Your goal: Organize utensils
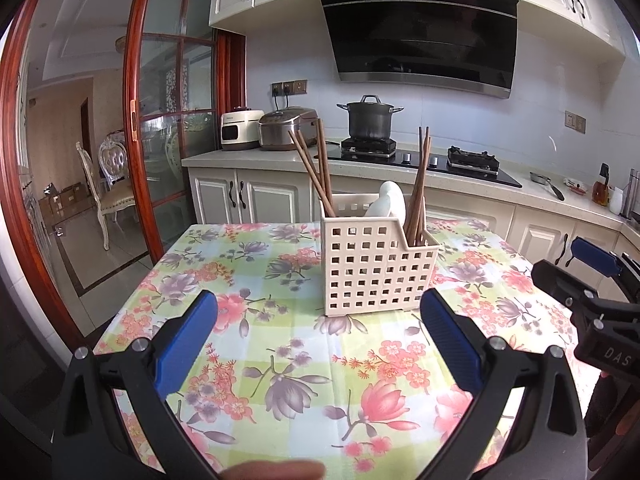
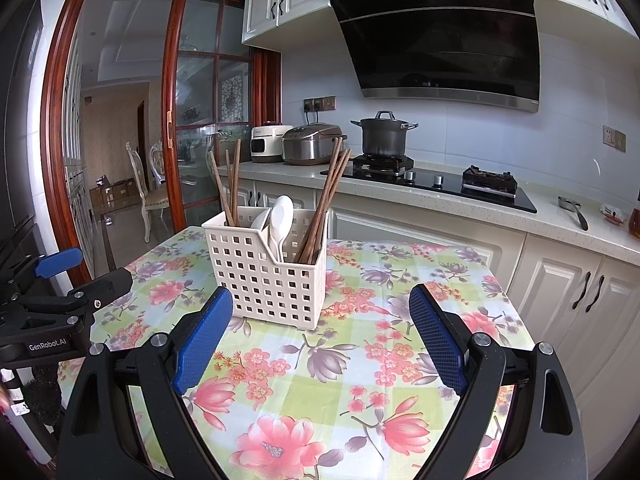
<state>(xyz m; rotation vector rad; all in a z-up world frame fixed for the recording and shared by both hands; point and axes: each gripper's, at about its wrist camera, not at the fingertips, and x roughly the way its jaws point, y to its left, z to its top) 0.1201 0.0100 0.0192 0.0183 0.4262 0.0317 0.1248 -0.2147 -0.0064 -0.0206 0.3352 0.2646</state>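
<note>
The left gripper [image 1: 318, 322] hovers over the near part of the floral tablecloth [image 1: 280, 360], its blue-padded fingers [image 1: 186, 344] spread wide apart and holding nothing. Farther along the table stands a cream perforated utensil caddy [image 1: 374, 270], with wooden chopsticks [image 1: 316, 172] leaning in its left compartment, a white spoon [image 1: 388, 200] in the middle one and more chopsticks [image 1: 420, 184] in the right one. The right gripper [image 1: 592, 280] enters at the right edge, well apart from the caddy, its jaw state not discernible
</note>
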